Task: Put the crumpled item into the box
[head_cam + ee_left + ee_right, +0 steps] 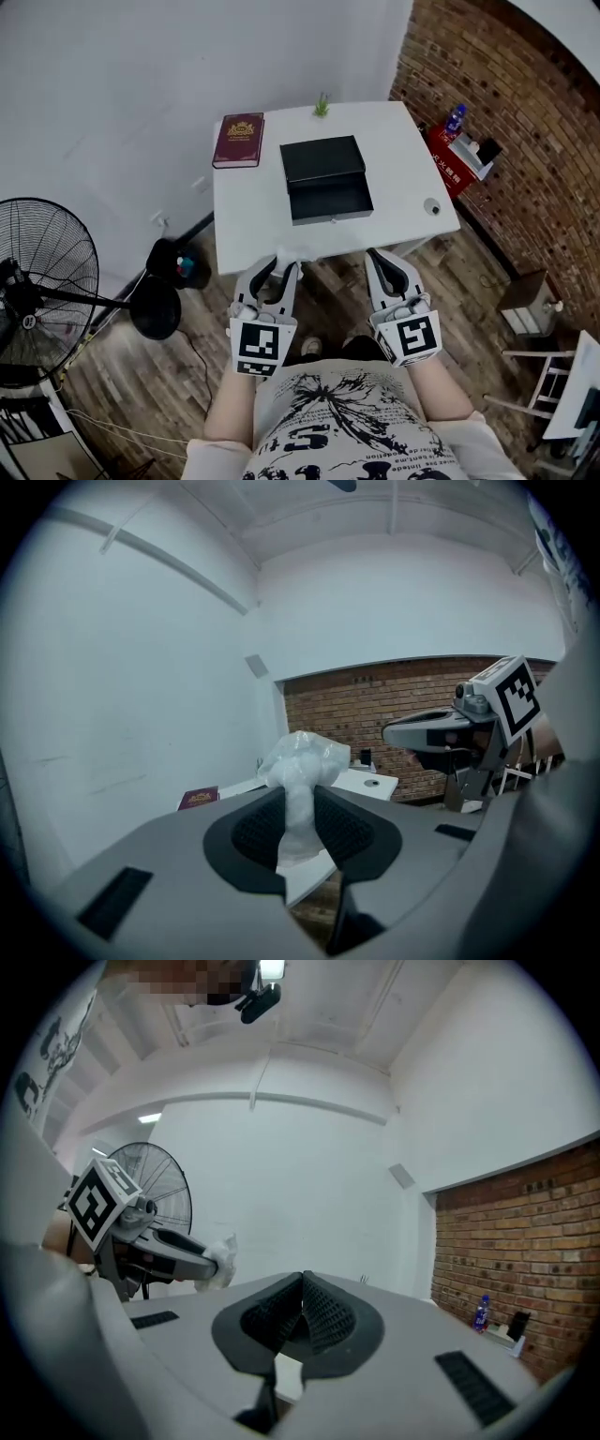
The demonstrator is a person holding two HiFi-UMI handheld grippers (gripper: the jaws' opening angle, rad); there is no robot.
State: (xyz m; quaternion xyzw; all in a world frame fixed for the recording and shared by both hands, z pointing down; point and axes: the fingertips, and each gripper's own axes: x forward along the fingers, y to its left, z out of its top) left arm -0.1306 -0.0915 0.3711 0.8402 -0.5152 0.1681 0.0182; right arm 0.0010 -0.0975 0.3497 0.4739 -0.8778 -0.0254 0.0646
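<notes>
My left gripper point(284, 262) is shut on a crumpled white item point(302, 766), which bulges out past the jaw tips. In the head view the crumpled white item point(288, 255) sits just over the near edge of the white table point(394, 159). An open black box point(326, 178) lies in the middle of the table, its lid flipped back toward the far side. My right gripper point(378, 258) hangs beside the left one at the table's near edge. It is shut with nothing between its pads point(319, 1314). In the right gripper view the left gripper point(228, 1260) shows with the white item at its tip.
A dark red book point(238, 140) lies at the table's far left, a small green plant point(322, 106) at the far edge, a small round object point(431, 206) near the right edge. A black floor fan point(42, 281) stands at left. A brick wall point(525, 122) runs along the right.
</notes>
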